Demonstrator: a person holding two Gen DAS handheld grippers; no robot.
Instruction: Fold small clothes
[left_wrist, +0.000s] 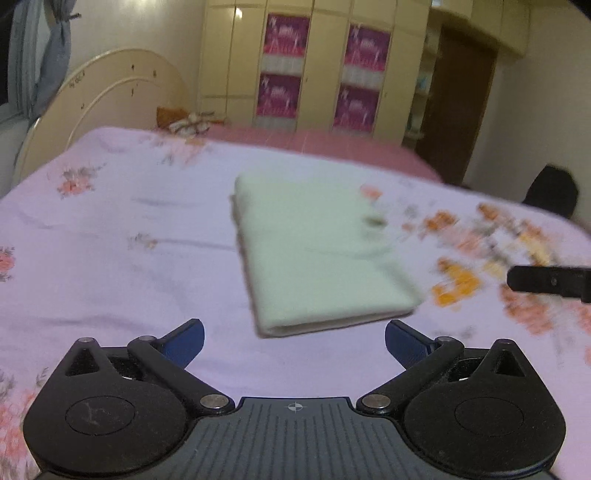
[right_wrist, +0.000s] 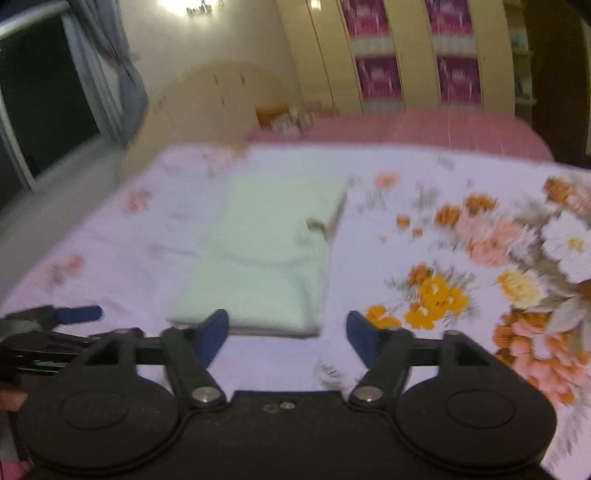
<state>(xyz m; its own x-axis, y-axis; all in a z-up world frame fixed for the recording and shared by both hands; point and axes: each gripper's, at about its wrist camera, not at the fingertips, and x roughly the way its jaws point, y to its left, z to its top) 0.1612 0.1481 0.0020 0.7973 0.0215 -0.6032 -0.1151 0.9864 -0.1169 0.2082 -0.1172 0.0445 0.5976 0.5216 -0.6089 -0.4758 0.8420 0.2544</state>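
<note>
At the left edge of the left wrist view a cream curved headboard (left_wrist: 110, 88) rises behind the bed (left_wrist: 110, 229), whose pale lilac floral sheet lies bare and flat across the whole left half. Near the middle lies 1 folded pale green cloth (left_wrist: 314, 254), a neat rectangle, its near folded edge just beyond the fingertips of the left hand-held gripper (left_wrist: 294, 341), whose jaws stand wide apart with nothing between them and clear of the cloth. To the right the sheet carries orange and pink flowers, and there the tip of the right hand-held gripper (left_wrist: 550, 282) juts in from the frame edge. In the right wrist view the right hand-held gripper (right_wrist: 288, 341) is also open and empty, the cloth (right_wrist: 266, 254) just ahead of its left finger. Behind the bed stands 1 cream wardrobe (left_wrist: 325, 62) with 4 magenta panels.
</note>
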